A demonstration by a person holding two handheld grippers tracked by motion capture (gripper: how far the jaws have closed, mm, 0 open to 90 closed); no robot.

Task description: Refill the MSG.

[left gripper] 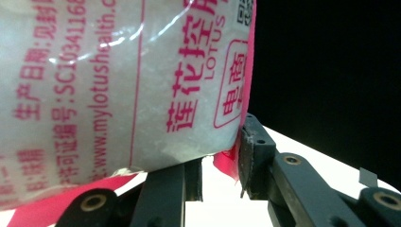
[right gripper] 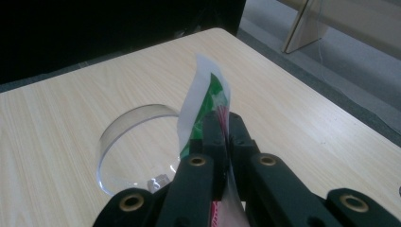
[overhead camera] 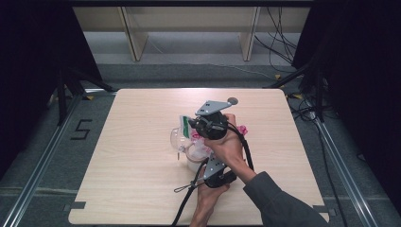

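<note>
A clear bag of white powder with pink print (overhead camera: 198,150) is held up over the middle of the wooden table (overhead camera: 142,189). My left gripper (overhead camera: 202,161) grips it from below. In the left gripper view the bag (left gripper: 118,85) looms close, and the gripper (left gripper: 220,156) is shut on its lower pink edge. My right gripper (overhead camera: 193,125) is shut on the bag's white and green top flap (right gripper: 208,99); the jaws (right gripper: 226,124) pinch it flat. A clear round container (overhead camera: 178,138) stands just left of the bag, and its rim (right gripper: 127,142) lies below the flap.
A small grey disc (overhead camera: 231,100) lies on the table behind the right hand. Something pink (overhead camera: 242,128) shows by the right wrist. Pale shelf legs (overhead camera: 135,40) and cables (overhead camera: 279,42) are on the floor beyond the far edge. Metal rails (overhead camera: 42,161) run along both sides.
</note>
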